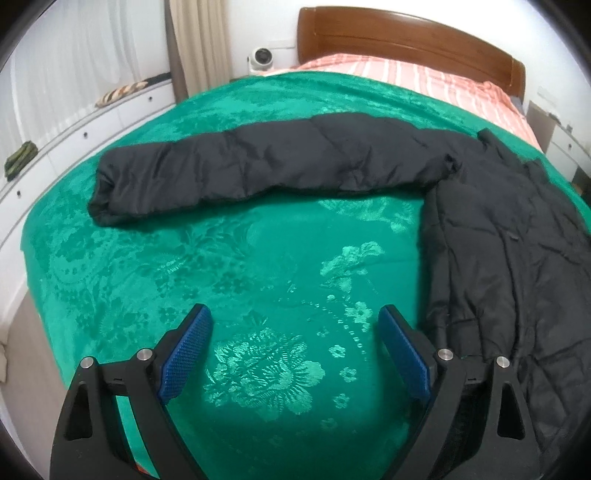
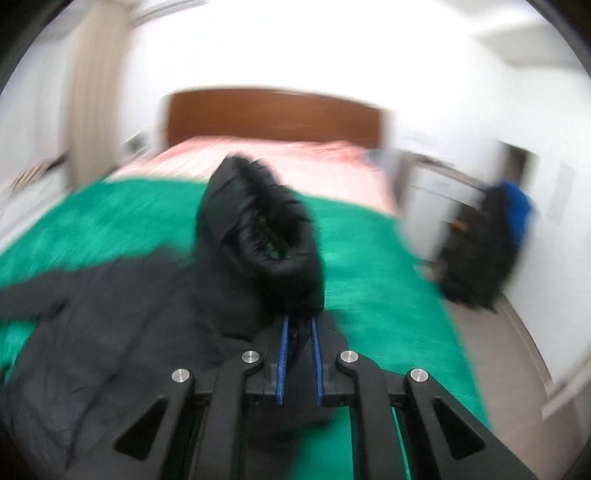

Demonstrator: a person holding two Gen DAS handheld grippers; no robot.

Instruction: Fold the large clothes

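A black puffer jacket (image 1: 498, 240) lies on the green bedspread (image 1: 229, 258), its body at the right and one sleeve (image 1: 258, 166) stretched flat to the left. My left gripper (image 1: 295, 321) hovers open over bare bedspread, just left of the jacket's hem, nothing between its blue pads (image 1: 186, 354). In the blurred right wrist view my right gripper (image 2: 299, 321) is shut on the cuff of the other sleeve (image 2: 266, 229), which stands lifted above the jacket body (image 2: 110, 332).
A wooden headboard (image 1: 406, 33) and pink striped sheet (image 1: 424, 81) are at the far end. White drawers (image 1: 92, 129) run along the bed's left side. A dark and blue bundle (image 2: 491, 236) hangs by the right wall, beyond the bed's edge.
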